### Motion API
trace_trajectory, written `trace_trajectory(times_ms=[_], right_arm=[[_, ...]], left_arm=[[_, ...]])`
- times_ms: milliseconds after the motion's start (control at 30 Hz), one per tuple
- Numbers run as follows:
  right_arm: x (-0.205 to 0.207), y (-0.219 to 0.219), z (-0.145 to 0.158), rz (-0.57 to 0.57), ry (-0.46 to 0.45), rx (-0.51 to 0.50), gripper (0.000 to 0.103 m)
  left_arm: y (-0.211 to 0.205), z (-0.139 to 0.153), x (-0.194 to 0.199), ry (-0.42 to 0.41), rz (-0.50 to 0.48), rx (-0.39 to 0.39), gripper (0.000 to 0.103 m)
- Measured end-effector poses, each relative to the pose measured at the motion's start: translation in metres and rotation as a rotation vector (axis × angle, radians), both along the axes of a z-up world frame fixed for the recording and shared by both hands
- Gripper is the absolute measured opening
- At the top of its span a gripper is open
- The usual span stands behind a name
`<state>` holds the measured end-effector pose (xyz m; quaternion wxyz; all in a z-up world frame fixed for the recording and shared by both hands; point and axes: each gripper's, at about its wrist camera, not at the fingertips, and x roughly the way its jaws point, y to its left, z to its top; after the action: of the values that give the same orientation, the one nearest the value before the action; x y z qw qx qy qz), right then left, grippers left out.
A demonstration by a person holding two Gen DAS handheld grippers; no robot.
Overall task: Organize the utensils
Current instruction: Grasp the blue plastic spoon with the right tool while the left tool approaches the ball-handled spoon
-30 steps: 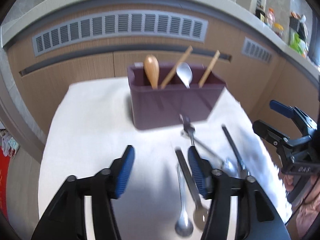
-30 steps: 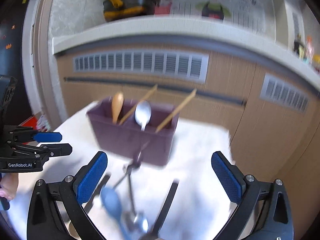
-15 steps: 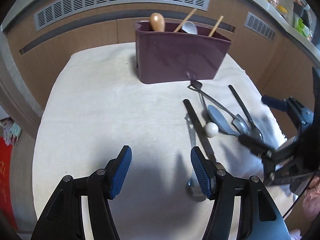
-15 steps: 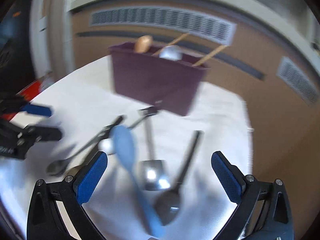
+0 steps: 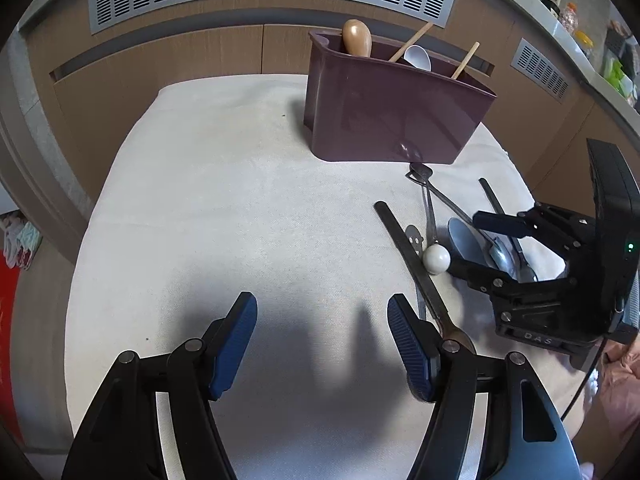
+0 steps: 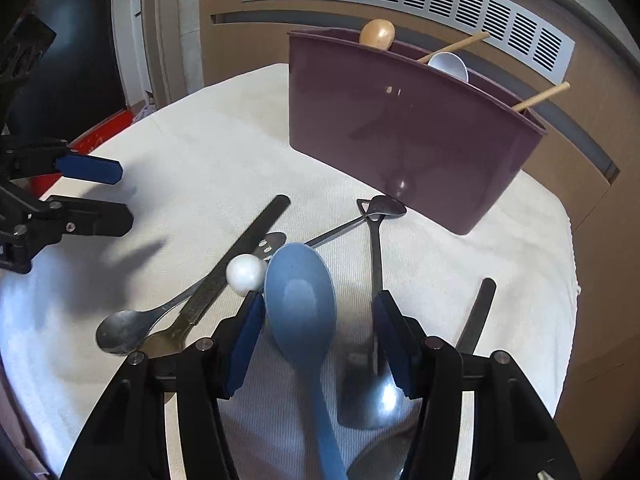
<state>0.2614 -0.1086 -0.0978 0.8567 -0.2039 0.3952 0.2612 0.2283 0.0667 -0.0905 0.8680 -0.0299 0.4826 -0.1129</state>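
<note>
Blue spoon [image 6: 300,312] lies between the closing right tongs [image 6: 318,334]; clamp the neck squarely. Left tongs [image 5: 322,344] widen, empty.

The left side of the table [image 5: 208,208] lies bare and passable. On the right, a crowded utensil pile [image 6: 280,264] blocks the way; behind it the purple utensil holder [image 5: 392,116] walls off the far edge.
</note>
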Motion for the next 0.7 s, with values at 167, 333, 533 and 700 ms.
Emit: trace_trajectory(times_ms=[167, 333, 533, 700], right_arm=[[-0.001, 0.008, 0.001, 0.033, 0.032, 0.005, 0.031], [0.005, 0.001, 0.002, 0.006, 0.079, 0.053, 0.032], [0.006, -0.016, 0.014, -0.094, 0.099, 0.107, 0.030], [-0.003, -0.046, 0.042, -0.202, 0.062, 0.177, 0.030]], left_arm=[[-0.007, -0.002, -0.003, 0.007, -0.023, 0.004, 0.068], [-0.013, -0.002, -0.005, 0.011, -0.037, 0.009, 0.068], [-0.022, 0.002, -0.009, 0.004, -0.062, 0.018, 0.068], [-0.031, 0.007, -0.008, -0.009, -0.086, 0.025, 0.068]])
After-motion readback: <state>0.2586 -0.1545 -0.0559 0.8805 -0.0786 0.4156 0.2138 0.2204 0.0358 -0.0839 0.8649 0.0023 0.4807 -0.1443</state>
